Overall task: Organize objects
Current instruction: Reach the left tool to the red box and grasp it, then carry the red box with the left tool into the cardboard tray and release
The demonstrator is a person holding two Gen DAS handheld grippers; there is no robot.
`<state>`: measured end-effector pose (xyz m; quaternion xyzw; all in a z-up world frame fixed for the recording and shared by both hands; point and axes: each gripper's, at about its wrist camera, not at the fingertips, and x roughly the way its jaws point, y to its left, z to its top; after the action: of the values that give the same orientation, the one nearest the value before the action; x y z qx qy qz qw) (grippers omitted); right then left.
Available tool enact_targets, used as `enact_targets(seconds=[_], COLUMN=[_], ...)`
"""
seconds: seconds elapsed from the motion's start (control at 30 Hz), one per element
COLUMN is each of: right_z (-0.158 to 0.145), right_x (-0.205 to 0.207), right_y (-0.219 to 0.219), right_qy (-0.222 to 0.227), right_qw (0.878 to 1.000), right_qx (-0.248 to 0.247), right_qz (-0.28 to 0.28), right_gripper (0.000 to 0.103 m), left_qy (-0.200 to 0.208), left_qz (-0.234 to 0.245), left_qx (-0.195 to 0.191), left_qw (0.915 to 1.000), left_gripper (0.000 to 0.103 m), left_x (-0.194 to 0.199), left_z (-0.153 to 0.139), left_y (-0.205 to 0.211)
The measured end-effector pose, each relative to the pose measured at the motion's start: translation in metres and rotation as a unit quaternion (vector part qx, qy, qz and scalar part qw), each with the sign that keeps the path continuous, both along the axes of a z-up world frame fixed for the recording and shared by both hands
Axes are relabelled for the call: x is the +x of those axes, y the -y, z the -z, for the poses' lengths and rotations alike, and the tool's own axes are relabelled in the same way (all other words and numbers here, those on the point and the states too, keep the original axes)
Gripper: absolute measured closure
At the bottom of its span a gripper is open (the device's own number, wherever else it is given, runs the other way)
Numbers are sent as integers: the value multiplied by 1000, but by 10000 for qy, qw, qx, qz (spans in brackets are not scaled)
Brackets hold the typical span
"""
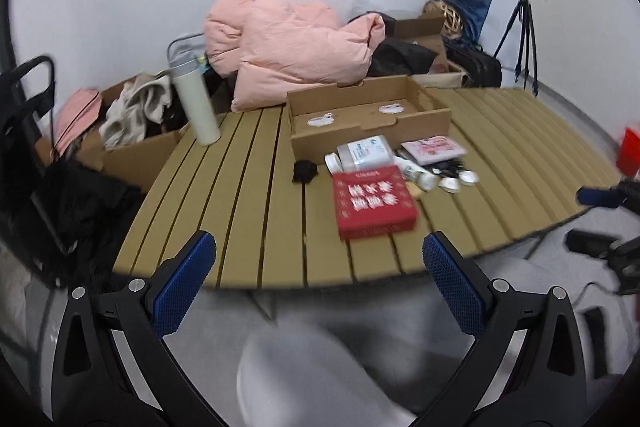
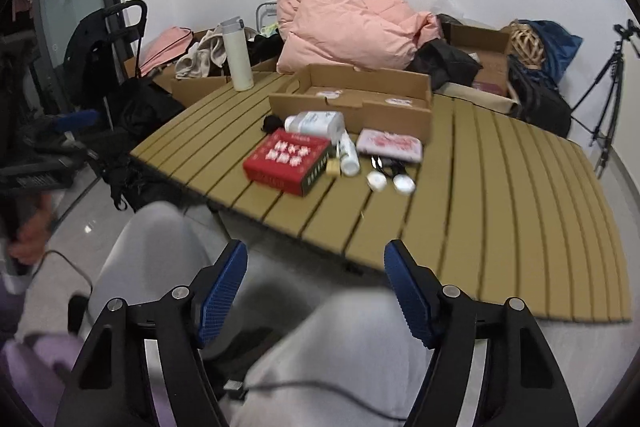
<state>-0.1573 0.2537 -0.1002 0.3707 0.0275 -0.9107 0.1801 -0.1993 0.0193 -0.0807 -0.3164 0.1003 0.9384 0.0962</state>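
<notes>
Both grippers hang back near the person's knees, off the near edge of the slatted table (image 1: 248,187). The left gripper (image 1: 320,267) has its jaws spread wide and holds nothing. The right gripper (image 2: 316,279) is wide too, and it is empty.

The things to tidy sit in a small bunch in the middle of the table. There is a red box (image 1: 374,201), a clear bottle lying on its side (image 1: 362,153), a pink pouch (image 1: 434,149), a small white tube (image 2: 348,153), two little round white things (image 2: 390,182) and a small black thing (image 1: 305,171). Just behind them sits an open cardboard box (image 1: 368,119); apart from two stickers on its floor, it looks empty. A tall white flask (image 1: 196,103) stands well apart, at the far left.

I think the job is only starting. Nothing is picked up yet. Next, one gripper should probably reach forward to the bunch, likely the red box since it is nearest, close on its sides and lift it into the cardboard box.
</notes>
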Motion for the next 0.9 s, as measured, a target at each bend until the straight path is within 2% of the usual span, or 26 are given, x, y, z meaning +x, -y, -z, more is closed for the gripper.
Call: enact_targets(seconds=[0.07, 0.1, 0.13, 0.2, 0.23, 0.27, 0.3, 0.33, 0.4, 0.5, 0.57, 0.6, 0.67, 0.77, 0.9], right_z=[9, 15, 21, 31, 37, 46, 55, 62, 77, 97, 109, 111, 110, 97, 53], right_x=[-33, -51, -66, -92, -106, -122, -138, -150, -174, -196, -202, -202, -202, -196, -182], right_y=[3, 6, 9, 21, 28, 35, 41, 45, 54, 64, 70, 71, 73, 72, 73], right_qy=[237, 437, 581, 686, 768, 883, 1006, 1083, 1256, 1508, 1663, 1629, 1591, 1523, 903], right_qw=[9993, 9982, 9970, 9952, 9946, 9939, 9926, 9913, 9885, 9839, 9809, 9800, 9807, 9814, 9908], right_qx=[-292, -415, -500, -700, -697, -646, -659, -714, -776, -879, -939, -1100, -1089, -1108, -980], right_qz=[-3, 44, 84, 51, 63, 109, 179, 218, 318, 377, 365, 320, 329, 373, 230], right_gripper=[28, 28, 28, 29, 33, 52, 63, 64, 64, 64, 64, 64, 64, 68, 68], left_qy=[261, 468, 734, 1239, 1436, 1664, 1873, 2053, 2248, 2324, 2368, 2321, 2349, 2083, 1605], left_qz=[-10, 4, 70, 246, 209, 112, 71, 66, 69, 113, 128, 79, 43, 75, 130], left_qx=[57, 184, 435, 1178, 1303, 1340, 1318, 1270, 1291, 1638, 1805, 1834, 1913, 1996, 2147], left_qw=[9996, 9987, 9963, 9850, 9808, 9769, 9734, 9704, 9658, 9587, 9545, 9552, 9530, 9575, 9633], left_gripper=[17, 22, 25, 27, 36, 48, 54, 64, 64, 64, 67, 68, 69, 69, 69], left_x=[-37, -53, -71, -104, -116, -130, -143, -152, -163, -171, -171, -169, -167, -159, -151], left_z=[21, 30, 40, 62, 72, 84, 95, 105, 119, 123, 124, 124, 122, 103, 58], left_y=[-4, -5, -5, -2, -3, -6, -10, -13, -17, -13, -9, -8, -6, -1, -1])
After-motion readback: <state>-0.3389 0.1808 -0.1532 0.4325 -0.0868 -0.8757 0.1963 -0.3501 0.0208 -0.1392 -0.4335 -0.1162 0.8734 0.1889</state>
